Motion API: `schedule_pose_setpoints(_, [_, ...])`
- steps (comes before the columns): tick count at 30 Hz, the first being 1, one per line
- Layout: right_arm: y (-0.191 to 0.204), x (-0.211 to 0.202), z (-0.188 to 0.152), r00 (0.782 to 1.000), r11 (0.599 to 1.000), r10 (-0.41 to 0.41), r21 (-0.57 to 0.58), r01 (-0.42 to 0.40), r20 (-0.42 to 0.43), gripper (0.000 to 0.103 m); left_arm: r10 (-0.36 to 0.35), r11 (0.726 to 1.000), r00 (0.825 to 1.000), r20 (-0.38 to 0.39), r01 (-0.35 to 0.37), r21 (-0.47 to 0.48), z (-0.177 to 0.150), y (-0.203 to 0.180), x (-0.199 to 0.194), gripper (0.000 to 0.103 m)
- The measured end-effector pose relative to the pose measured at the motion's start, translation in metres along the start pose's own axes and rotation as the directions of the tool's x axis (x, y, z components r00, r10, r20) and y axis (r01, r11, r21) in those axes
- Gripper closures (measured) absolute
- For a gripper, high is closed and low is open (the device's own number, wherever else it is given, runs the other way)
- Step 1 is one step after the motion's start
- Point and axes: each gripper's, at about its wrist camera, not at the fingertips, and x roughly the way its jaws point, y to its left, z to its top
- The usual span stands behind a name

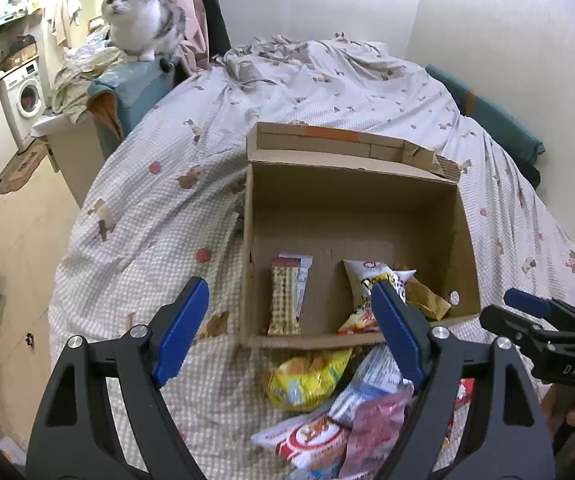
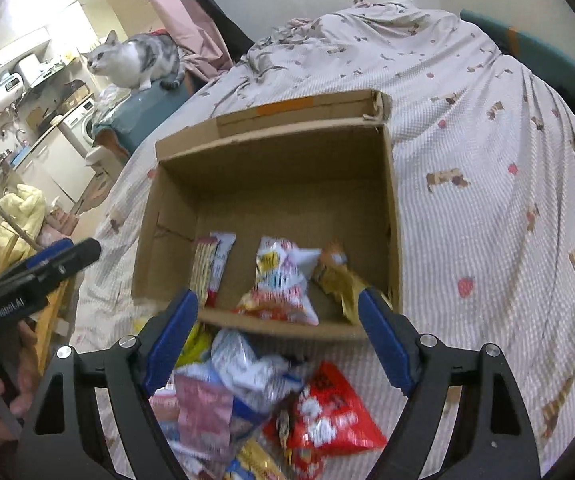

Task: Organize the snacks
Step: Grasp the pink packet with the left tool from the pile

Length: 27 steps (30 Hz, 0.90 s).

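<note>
A cardboard box sits open on a bed covered in a checked sheet, filling the middle of both views. Inside it, toward the lower part of the frame, a long snack bar pack stands against the near wall on the left, a white chip bag lies to its right, and a brown-gold wrapper lies just beside that bag near the box's right wall. In front of the box, at the bottom centre of both views, a loose pile of snack packets rests on the sheet, with a yellow bag nearest the box wall and a red bag to the lower right of the right wrist view. The left hand-held gripper hangs above the near edge of the box with its blue pads spread wide, holding nothing. The right hand-held gripper is likewise spread wide and empty above the pile. A grey and white cat sits on a teal cushion in the upper left, with a washing machine further left.
</note>
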Motion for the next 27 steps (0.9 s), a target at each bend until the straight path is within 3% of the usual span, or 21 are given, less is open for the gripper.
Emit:
schedule_pose_setpoints(2, [-0.001,-0.008,-0.008,1.0,1.0,-0.001,0.008,0.001,0.001,0.018,-0.006,1.0,1.0,0.009,0.006,-0.012,-0.005,0.002,-0.009,0.008])
schedule_pose_setpoints(5, [-0.003,-0.02,-0.021,1.0,1.0,0.008,0.024,-0.008,0.007,0.018,-0.011,1.0,1.0,0.022,0.011,-0.026,-0.012,0.005,-0.019,0.002])
schedule_pose_setpoints(19, [-0.023,-0.037,-0.054,0.999,0.986,0.045,0.163,-0.043,-0.012,0.018,0.028,0.999,0.997,-0.066,-0.031,-0.045,-0.048,0.016,-0.027,0.002])
schedule_pose_setpoints(24, [-0.034,-0.032,-0.059,0.998,0.975,0.048,0.217,-0.038,-0.043,0.018,-0.018,0.998,0.988,-0.152,0.008,-0.065,-0.062,0.013,-0.014,0.002])
schedule_pose_setpoints(27, [-0.044,-0.026,-0.062,0.996,0.963,0.06,0.267,-0.039,-0.069,0.018,-0.014,1.0,0.974,-0.225,0.012,-0.01,-0.075,-0.001,-0.001,0.002])
